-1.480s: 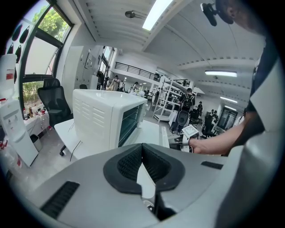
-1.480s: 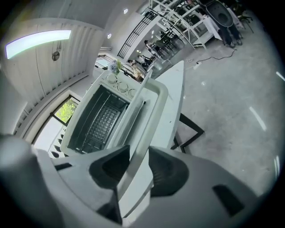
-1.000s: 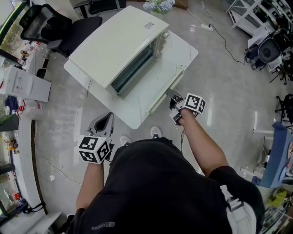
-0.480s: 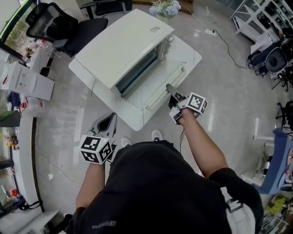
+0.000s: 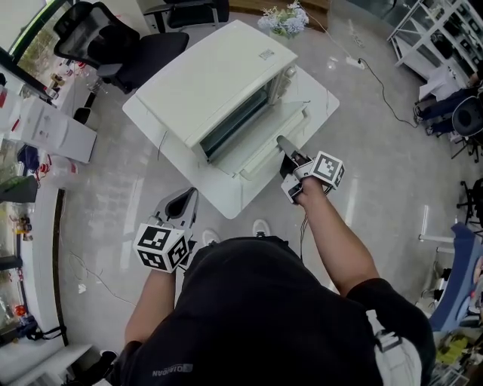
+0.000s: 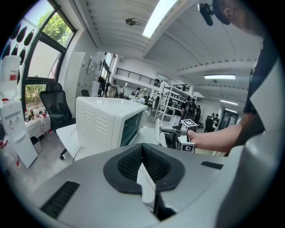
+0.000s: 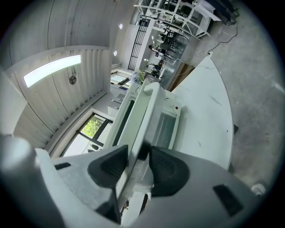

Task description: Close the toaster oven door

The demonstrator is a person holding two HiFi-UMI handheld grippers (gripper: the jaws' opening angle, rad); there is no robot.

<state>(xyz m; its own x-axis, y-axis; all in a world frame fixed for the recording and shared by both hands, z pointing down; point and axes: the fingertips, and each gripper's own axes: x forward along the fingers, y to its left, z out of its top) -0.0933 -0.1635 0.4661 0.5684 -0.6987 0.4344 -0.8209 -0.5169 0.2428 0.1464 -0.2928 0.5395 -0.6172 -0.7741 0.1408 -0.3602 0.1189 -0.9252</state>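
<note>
Nearest, low beside the person's body and off the desk's edge, the left claw (image 5: pixel 183 200) hangs over the floor with its jaws together and nothing between them. The left gripper view shows the two dark pads (image 6: pixel 129 162) meeting at the tip. A little farther out, at the front corner of the white desk (image 5: pixel 226 192), the right claw (image 5: pixel 281 142) reaches forward from the person's outstretched arm. In the right gripper view its jaws straddle the long pale handle (image 7: pixel 143 116) of the toaster oven door (image 7: pixel 167 127) and are opening. The handle bar runs up between the pads. A dark gap shows on the right side, but the left pad lies so close to the bar that I cannot say for certain whether it touches. The door (image 5: pixel 281 124) itself is not shut. It stands at a slant, its handle edge lifted off the desk and leaning toward the oven, with the dark mouth of the cavity visible behind it. The cream toaster oven (image 5: pixel 215 75) sits just beyond, in the middle of the desk, turned at an angle to the person. Past the desk stand a black office chair (image 5: pixel 113 45) and a bunch of pale flowers (image 5: pixel 283 19), and a cable (image 5: pixel 377 71) trails over the glossy floor.
</note>
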